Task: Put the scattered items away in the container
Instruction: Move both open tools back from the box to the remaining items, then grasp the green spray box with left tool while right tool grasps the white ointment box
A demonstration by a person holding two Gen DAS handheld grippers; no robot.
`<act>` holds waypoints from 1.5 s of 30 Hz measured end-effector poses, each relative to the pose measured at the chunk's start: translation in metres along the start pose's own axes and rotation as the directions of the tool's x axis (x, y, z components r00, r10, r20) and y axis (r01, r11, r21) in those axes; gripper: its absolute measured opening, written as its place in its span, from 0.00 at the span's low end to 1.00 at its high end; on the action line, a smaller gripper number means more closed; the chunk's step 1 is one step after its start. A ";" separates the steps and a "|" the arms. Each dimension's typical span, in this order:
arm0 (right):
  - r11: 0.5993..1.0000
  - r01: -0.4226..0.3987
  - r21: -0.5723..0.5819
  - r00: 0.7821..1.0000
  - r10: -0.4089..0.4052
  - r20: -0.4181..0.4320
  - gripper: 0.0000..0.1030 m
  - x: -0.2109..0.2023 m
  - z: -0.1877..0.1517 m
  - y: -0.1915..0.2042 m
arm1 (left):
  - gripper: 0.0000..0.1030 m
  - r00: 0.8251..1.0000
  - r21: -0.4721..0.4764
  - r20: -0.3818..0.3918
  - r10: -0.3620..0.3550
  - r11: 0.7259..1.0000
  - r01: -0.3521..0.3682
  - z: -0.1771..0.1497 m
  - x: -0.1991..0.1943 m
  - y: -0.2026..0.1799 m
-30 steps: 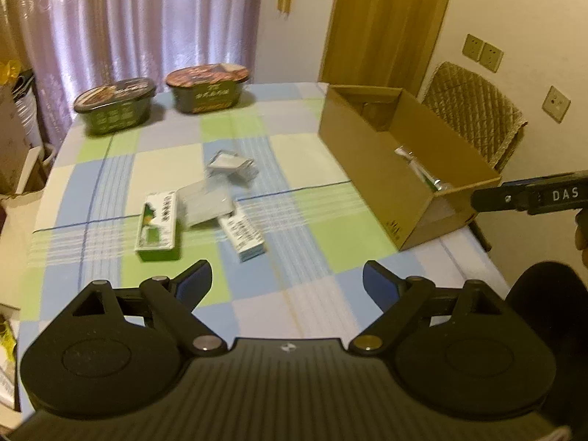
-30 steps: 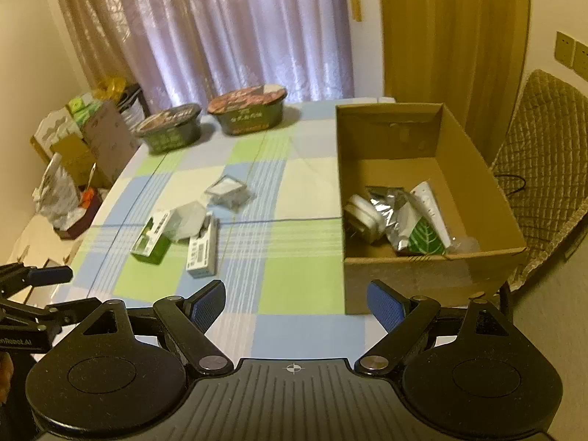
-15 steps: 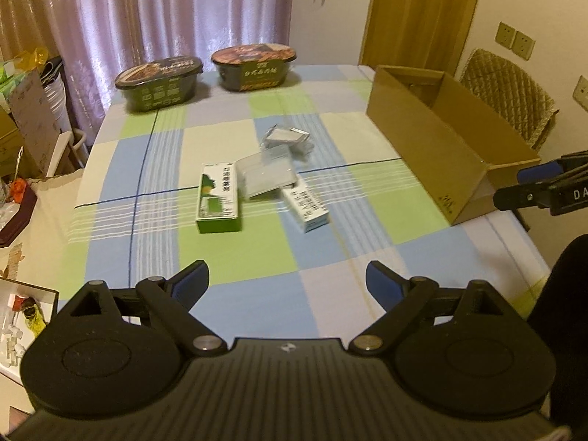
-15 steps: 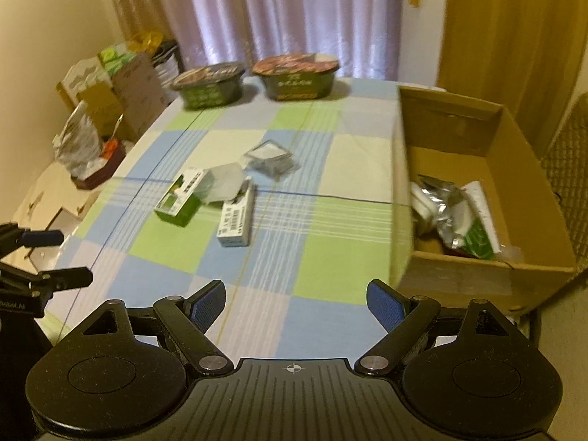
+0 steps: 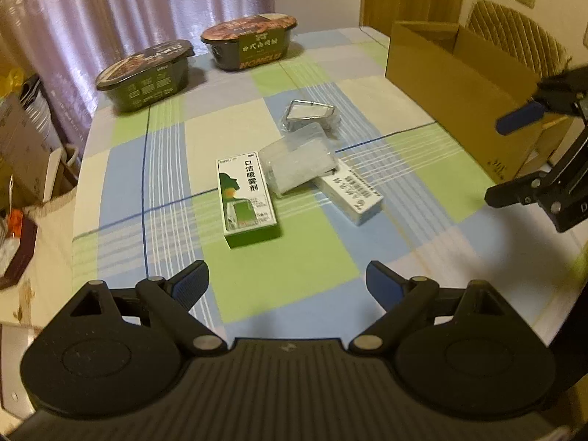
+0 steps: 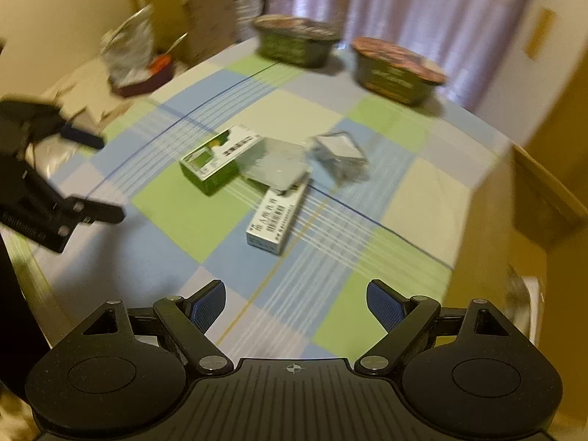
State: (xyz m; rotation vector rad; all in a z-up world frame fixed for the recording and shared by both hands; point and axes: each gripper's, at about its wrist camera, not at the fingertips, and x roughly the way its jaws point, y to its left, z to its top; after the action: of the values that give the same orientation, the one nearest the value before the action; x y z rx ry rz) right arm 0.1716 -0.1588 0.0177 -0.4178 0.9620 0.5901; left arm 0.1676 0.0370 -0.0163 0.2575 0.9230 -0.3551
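Note:
A green-and-white box (image 5: 247, 197) (image 6: 217, 158) lies mid-table on the checked cloth. A clear plastic packet (image 5: 297, 163) (image 6: 273, 167) rests against it and partly over a long white box (image 5: 352, 193) (image 6: 277, 218). Behind them sits a silvery wrapped packet (image 5: 308, 113) (image 6: 340, 152). The cardboard box (image 5: 459, 77) (image 6: 544, 198) stands at the table's right side. My left gripper (image 5: 288, 283) (image 6: 92, 178) hovers open near the front edge, short of the green box. My right gripper (image 6: 296, 301) (image 5: 511, 158) is open too, short of the white box, beside the cardboard box.
Two lidded instant-noodle bowls (image 5: 147, 71) (image 5: 251, 42) stand at the table's far end before the curtain. Bags and boxes (image 6: 147, 51) are piled on the floor to the left. A padded chair (image 5: 514, 33) stands behind the cardboard box.
Both grippers have swung left and moved in toward the scattered items, which now look larger. The right gripper has turned away from the cardboard box's inside. Both stay open.

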 end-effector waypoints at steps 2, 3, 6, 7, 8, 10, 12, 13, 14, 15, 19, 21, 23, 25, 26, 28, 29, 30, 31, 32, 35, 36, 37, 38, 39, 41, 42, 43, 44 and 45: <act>0.998 -0.020 -0.054 1.000 0.018 -0.020 0.87 0.015 0.008 0.002 | 0.87 1.000 0.033 -0.010 -0.003 0.999 0.003 0.006 0.013 0.006; 0.996 -0.032 -0.078 0.999 0.029 -0.033 0.87 0.023 0.012 0.003 | 0.87 1.000 0.045 -0.014 -0.006 0.999 0.007 0.007 0.020 0.009; 0.991 -0.061 -0.120 0.996 0.054 -0.067 0.87 0.047 0.023 0.003 | 0.87 1.000 0.070 -0.026 -0.009 0.997 0.011 0.014 0.039 0.021; 0.990 -0.070 -0.119 0.995 0.061 -0.078 0.87 0.054 0.027 0.003 | 0.87 1.000 0.075 -0.028 -0.012 0.997 0.014 0.015 0.044 0.024; 0.991 -0.082 -0.109 0.994 0.073 -0.087 0.87 0.062 0.029 0.003 | 0.87 0.999 0.075 -0.030 -0.019 0.997 0.021 0.017 0.050 0.028; 0.992 -0.106 -0.074 0.990 0.098 -0.102 0.87 0.077 0.034 0.002 | 0.87 0.999 0.062 -0.041 -0.031 0.998 0.033 0.020 0.063 0.034; 0.992 -0.113 -0.055 0.988 0.106 -0.112 0.86 0.091 0.040 0.002 | 0.87 0.998 0.057 -0.048 -0.042 0.997 0.045 0.023 0.077 0.039; 0.992 -0.113 -0.050 0.988 0.106 -0.116 0.86 0.098 0.043 0.002 | 0.87 0.997 0.053 -0.054 -0.048 0.997 0.051 0.025 0.083 0.041; 0.993 -0.112 -0.047 0.987 0.106 -0.120 0.86 0.105 0.046 0.003 | 0.87 0.997 0.049 -0.059 -0.052 0.997 0.055 0.027 0.089 0.044; 0.993 -0.113 -0.044 0.986 0.107 -0.125 0.86 0.111 0.049 0.003 | 0.87 0.996 0.046 -0.064 -0.054 0.997 0.057 0.028 0.096 0.045; 0.993 -0.118 -0.011 0.983 0.115 -0.142 0.86 0.132 0.058 0.000 | 0.86 0.995 0.039 -0.086 -0.053 0.998 0.057 0.032 0.118 0.051; 0.993 -0.115 0.005 0.982 0.114 -0.148 0.86 0.142 0.062 -0.002 | 0.79 0.993 0.027 -0.099 -0.057 0.998 0.060 0.032 0.127 0.054; 0.994 -0.109 0.022 0.982 0.111 -0.153 0.86 0.149 0.064 -0.005 | 0.69 0.991 0.018 -0.115 -0.067 0.997 0.070 0.031 0.133 0.056; 0.993 -0.111 0.037 0.981 0.116 -0.158 0.68 0.155 0.065 -0.008 | 0.59 0.990 0.011 -0.120 -0.078 0.997 0.080 0.029 0.136 0.058; 0.993 -0.110 0.041 0.980 0.115 -0.165 0.62 0.158 0.065 -0.009 | 0.57 0.990 0.005 -0.118 -0.081 0.997 0.082 0.028 0.137 0.059; 0.994 -0.098 0.045 0.980 0.104 -0.171 0.61 0.162 0.065 -0.012 | 0.56 0.991 -0.002 -0.111 -0.079 0.997 0.079 0.027 0.137 0.059; 0.994 -0.095 0.048 0.980 0.102 -0.173 0.49 0.165 0.065 -0.013 | 0.55 0.991 -0.006 -0.110 -0.077 0.997 0.077 0.026 0.137 0.059; 0.994 -0.090 0.053 0.980 0.098 -0.174 0.48 0.166 0.065 -0.014 | 0.54 0.991 -0.008 -0.109 -0.073 0.997 0.073 0.026 0.136 0.058; 0.995 -0.084 0.057 0.981 0.093 -0.170 0.47 0.166 0.064 -0.015 | 0.54 0.992 -0.008 -0.110 -0.068 0.998 0.067 0.025 0.134 0.058; 0.995 -0.079 0.059 0.982 0.088 -0.168 0.45 0.165 0.063 -0.015 | 0.53 0.992 -0.008 -0.112 -0.063 0.998 0.062 0.024 0.133 0.057; 0.994 -0.078 0.072 0.982 0.089 -0.168 0.42 0.159 0.057 -0.015 | 0.53 0.990 -0.016 -0.126 -0.059 0.998 0.057 0.019 0.124 0.052; 0.994 -0.080 0.077 0.982 0.092 -0.167 0.42 0.156 0.054 -0.015 | 0.52 0.989 -0.022 -0.132 -0.058 0.998 0.056 0.017 0.120 0.050; 0.993 -0.083 0.084 0.981 0.096 -0.166 0.42 0.152 0.049 -0.015 | 0.52 0.989 -0.026 -0.139 -0.060 0.998 0.057 0.015 0.115 0.047; 0.992 -0.086 0.090 0.981 0.100 -0.167 0.42 0.147 0.043 -0.014 | 0.52 0.987 -0.030 -0.148 -0.064 0.998 0.061 0.013 0.111 0.044; 0.992 -0.088 0.092 0.980 0.103 -0.169 0.42 0.142 0.037 -0.012 | 0.52 0.984 -0.028 -0.163 -0.071 0.997 0.068 0.012 0.107 0.039; 0.991 -0.094 0.096 0.977 0.110 -0.180 0.42 0.132 0.020 -0.007 | 0.52 0.979 -0.018 -0.188 -0.078 0.997 0.076 0.008 0.098 0.028; 0.989 -0.100 0.107 0.975 0.118 -0.187 0.42 0.126 0.011 -0.006 | 0.52 0.976 -0.013 -0.202 -0.080 0.997 0.079 0.006 0.093 0.021; 0.986 -0.105 0.128 0.973 0.129 -0.192 0.42 0.121 0.002 -0.004 | 0.52 0.973 -0.011 -0.216 -0.083 0.996 0.083 0.004 0.089 0.015; 0.982 -0.111 0.151 0.971 0.140 -0.195 0.42 0.115 -0.007 -0.004 | 0.52 0.971 -0.014 -0.224 -0.089 0.996 0.088 0.002 0.084 0.009; 0.979 -0.115 0.171 0.970 0.148 -0.195 0.42 0.109 -0.017 -0.003 | 0.52 0.968 -0.025 -0.229 -0.098 0.995 0.095 -0.001 0.078 0.003</act>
State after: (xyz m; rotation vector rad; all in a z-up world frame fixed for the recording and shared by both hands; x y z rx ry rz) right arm 0.2099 -0.1405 -0.0839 -0.2775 1.2350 0.5926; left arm 0.2118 0.0255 -0.0800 0.2449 1.1691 -0.4147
